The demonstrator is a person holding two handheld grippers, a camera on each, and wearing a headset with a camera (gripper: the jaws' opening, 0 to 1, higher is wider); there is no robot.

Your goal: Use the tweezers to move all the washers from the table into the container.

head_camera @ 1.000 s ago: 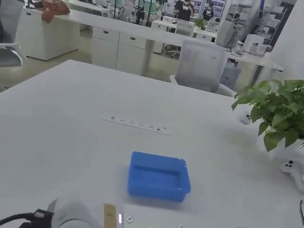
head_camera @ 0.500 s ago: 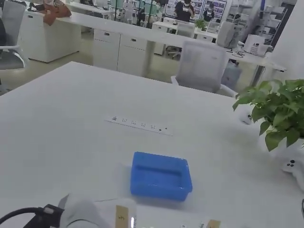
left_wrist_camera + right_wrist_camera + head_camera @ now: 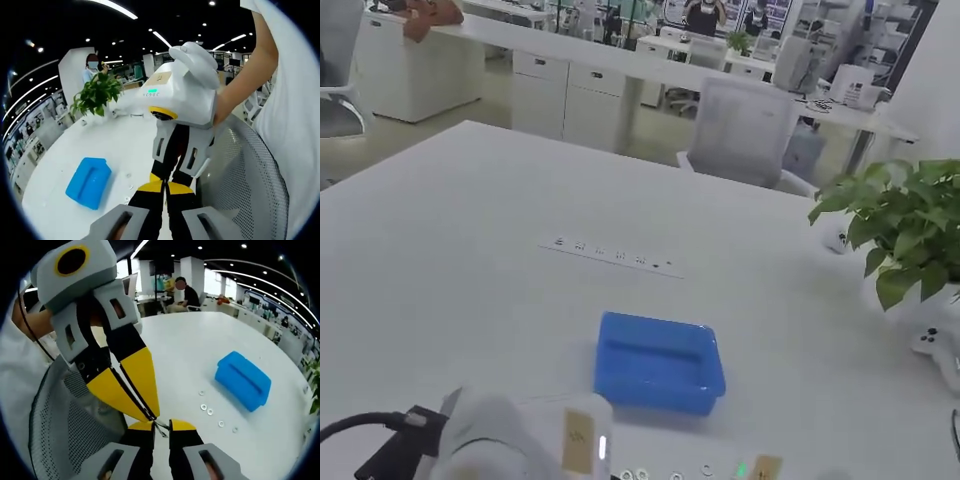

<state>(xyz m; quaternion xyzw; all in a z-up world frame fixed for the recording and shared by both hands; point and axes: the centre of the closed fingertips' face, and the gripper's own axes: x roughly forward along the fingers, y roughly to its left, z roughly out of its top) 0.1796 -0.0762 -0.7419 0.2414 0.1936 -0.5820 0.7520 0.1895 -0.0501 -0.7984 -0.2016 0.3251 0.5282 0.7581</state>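
head view looks down and forward over the white table (image 3: 470,250); both gripper views sit low by its near edge, facing each other; all share the blue container (image 3: 660,362).

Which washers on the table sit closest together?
In the right gripper view, the pair of washers second and third from the row's far end: nearly touching, while the other three lie singly.

Blue container (image 3: 660,362), white table (image 3: 470,250), silvery washers (image 3: 203,406), grey tweezers (image 3: 160,429), green plant (image 3: 905,225), yellow-tipped black left tongs (image 3: 152,416).
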